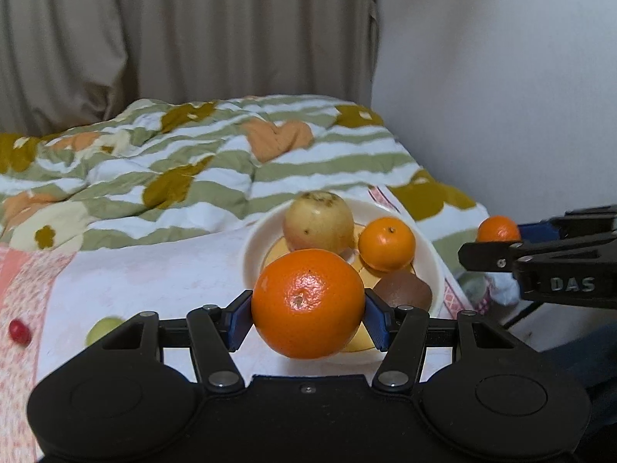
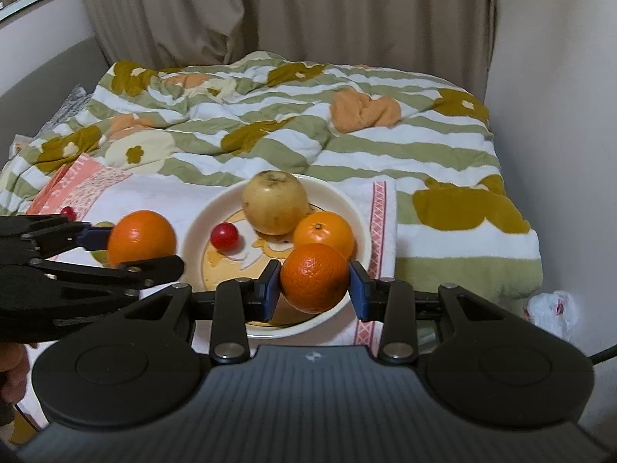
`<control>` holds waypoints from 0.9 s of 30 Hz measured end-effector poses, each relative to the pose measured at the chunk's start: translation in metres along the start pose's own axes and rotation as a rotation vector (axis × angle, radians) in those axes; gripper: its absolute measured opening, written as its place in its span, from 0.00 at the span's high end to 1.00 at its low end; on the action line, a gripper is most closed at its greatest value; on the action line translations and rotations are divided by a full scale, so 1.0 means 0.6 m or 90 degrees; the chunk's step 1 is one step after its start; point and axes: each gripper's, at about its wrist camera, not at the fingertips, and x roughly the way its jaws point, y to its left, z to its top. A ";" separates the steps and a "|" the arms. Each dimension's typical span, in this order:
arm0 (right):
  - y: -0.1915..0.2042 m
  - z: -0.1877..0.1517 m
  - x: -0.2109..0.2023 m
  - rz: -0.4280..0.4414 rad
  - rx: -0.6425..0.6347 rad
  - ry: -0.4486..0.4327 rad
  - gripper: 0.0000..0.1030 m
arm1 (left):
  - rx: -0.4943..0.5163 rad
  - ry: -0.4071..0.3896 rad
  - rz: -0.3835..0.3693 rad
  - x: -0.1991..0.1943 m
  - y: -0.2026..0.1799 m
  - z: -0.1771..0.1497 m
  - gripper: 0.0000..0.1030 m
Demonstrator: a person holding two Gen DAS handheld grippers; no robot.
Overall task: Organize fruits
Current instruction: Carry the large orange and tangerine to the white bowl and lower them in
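- The left tool (image 1: 307, 314) is clamped on a large orange (image 1: 307, 303), its blue pads pressed to either side of the fruit.
- Just beyond that orange sits a cream plate (image 1: 432, 260) on a white towel (image 1: 154, 270) spread over the bed.
- The right tool (image 2: 314, 283) is clamped on a smaller orange (image 2: 314, 277), held over the near edge of the plate.
- On the plate past the right tool: a pale yellow apple (image 2: 274, 202), a mandarin (image 2: 324, 233) touching it, and a red cherry tomato (image 2: 224, 236) to the left.
- From the left tool's side a brown kiwi (image 1: 403, 293) shows on the plate, near the tool's right pad.
- To the left of the left tool, on the towel, lie a second red tomato (image 1: 19, 332) and a green round fruit (image 1: 103, 330), both blurred.
- A striped floral duvet (image 2: 289, 127) fills the bed behind the plate.
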 end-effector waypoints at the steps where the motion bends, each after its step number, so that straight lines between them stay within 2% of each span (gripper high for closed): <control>1: -0.005 -0.001 0.004 -0.001 0.006 0.002 0.49 | 0.012 0.004 0.000 0.011 -0.005 0.001 0.39; 5: -0.018 -0.004 0.006 -0.001 0.021 0.004 0.49 | 0.052 0.031 0.000 0.057 -0.017 -0.001 0.39; 14: -0.034 -0.004 0.020 -0.014 0.039 0.015 0.49 | 0.074 0.068 -0.013 0.100 -0.026 -0.004 0.38; 16: -0.034 -0.004 0.021 -0.015 0.039 0.016 0.49 | 0.074 0.062 -0.013 0.099 -0.025 -0.004 0.28; 17: -0.035 -0.004 0.021 -0.015 0.037 0.016 0.49 | 0.074 0.054 -0.012 0.097 -0.024 -0.002 0.13; 18: -0.035 -0.003 0.022 -0.016 0.036 0.017 0.49 | 0.073 0.047 -0.013 0.093 -0.023 -0.001 0.04; 27: -0.016 0.015 0.034 -0.009 0.015 0.018 0.49 | 0.041 0.036 0.005 0.037 0.010 -0.003 0.04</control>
